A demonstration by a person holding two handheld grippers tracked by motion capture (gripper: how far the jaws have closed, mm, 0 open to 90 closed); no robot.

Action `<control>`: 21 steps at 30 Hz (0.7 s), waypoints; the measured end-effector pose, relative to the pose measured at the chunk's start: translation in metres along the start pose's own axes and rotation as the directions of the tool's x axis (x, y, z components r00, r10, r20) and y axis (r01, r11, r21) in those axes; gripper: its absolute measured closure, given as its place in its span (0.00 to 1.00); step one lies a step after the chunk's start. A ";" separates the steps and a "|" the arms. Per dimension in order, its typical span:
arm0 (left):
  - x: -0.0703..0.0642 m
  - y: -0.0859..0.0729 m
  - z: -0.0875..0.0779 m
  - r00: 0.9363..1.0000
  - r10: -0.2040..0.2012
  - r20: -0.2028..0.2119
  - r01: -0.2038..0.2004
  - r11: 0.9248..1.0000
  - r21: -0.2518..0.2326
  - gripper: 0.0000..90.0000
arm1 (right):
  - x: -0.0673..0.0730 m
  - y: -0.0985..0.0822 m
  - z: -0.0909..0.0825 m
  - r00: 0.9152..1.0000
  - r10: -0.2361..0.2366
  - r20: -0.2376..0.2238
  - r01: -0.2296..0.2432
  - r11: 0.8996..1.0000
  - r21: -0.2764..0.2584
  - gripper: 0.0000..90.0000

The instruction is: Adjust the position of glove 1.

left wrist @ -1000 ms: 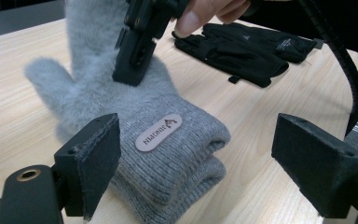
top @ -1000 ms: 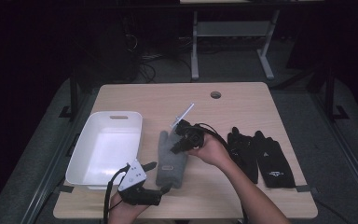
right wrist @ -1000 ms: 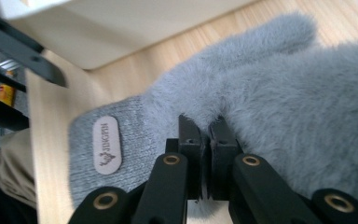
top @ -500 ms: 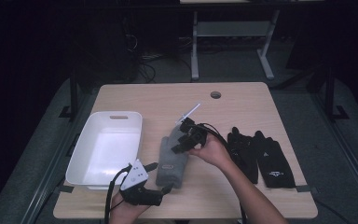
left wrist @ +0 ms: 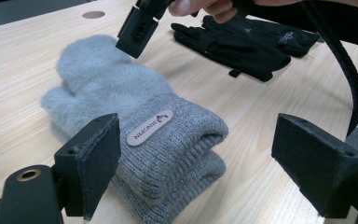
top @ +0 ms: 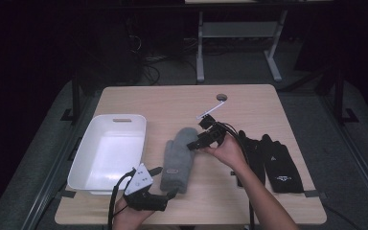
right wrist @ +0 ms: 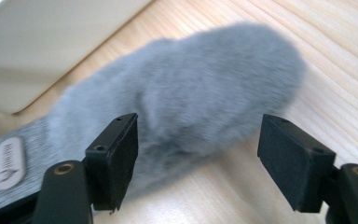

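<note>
A pair of grey fleecy mittens (top: 178,158) is being shown stacked one upon the other at the middle of the light wooden worktop (top: 172,103), the long axis running from the person's side towards the far edge, the knitted cuffs nearest the person and the rounded tips pointing away. A small oval tag (left wrist: 149,127) on the upper cuff is being seen in the left gripper view, its lettering upside down and appearing to read "JIUOTIN", though the spelling cannot be made out with certainty. The left tool (top: 165,184) is being held low beside the cuffs with its jaws spread wide, nothing being gripped between them. The right tool (top: 194,142) is being held just above the fluffy tips, its jaws likewise well apart and empty; in its own view the pale wall of a white tub (right wrist: 51,46) is being shown beyond the mittens. From the high view that tub (top: 124,120) is being seen lying to the left of the mittens, while a pair of black gloves (top: 268,160) is lying to the right, a white logo on one too small to be read
</note>
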State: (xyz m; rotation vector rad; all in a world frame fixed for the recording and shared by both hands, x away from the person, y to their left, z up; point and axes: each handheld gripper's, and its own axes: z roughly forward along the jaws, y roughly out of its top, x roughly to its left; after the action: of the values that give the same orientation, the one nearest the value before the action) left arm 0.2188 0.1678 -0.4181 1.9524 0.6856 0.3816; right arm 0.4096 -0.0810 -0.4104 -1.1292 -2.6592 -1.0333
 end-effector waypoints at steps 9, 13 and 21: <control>0.000 0.000 0.000 1.000 0.000 0.000 0.000 1.000 0.000 0.17 | -0.017 0.001 0.012 0.990 0.134 -0.040 -0.136 0.989 -0.058 0.31; 0.000 0.001 -0.001 1.000 0.002 0.000 -0.002 1.000 0.002 0.17 | -0.022 0.001 0.020 0.983 0.179 -0.040 -0.182 0.980 -0.076 0.31; -0.001 0.001 0.000 1.000 -0.012 0.003 0.012 1.000 -0.006 0.17 | -0.032 -0.004 0.033 0.961 0.270 -0.055 -0.274 0.958 -0.081 0.32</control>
State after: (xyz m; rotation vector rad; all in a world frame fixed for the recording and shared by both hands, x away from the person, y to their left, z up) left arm 0.2178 0.1668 -0.4174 1.9421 0.6937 0.3730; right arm 0.4359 -0.0828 -0.4477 -1.4231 -2.3578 -1.1148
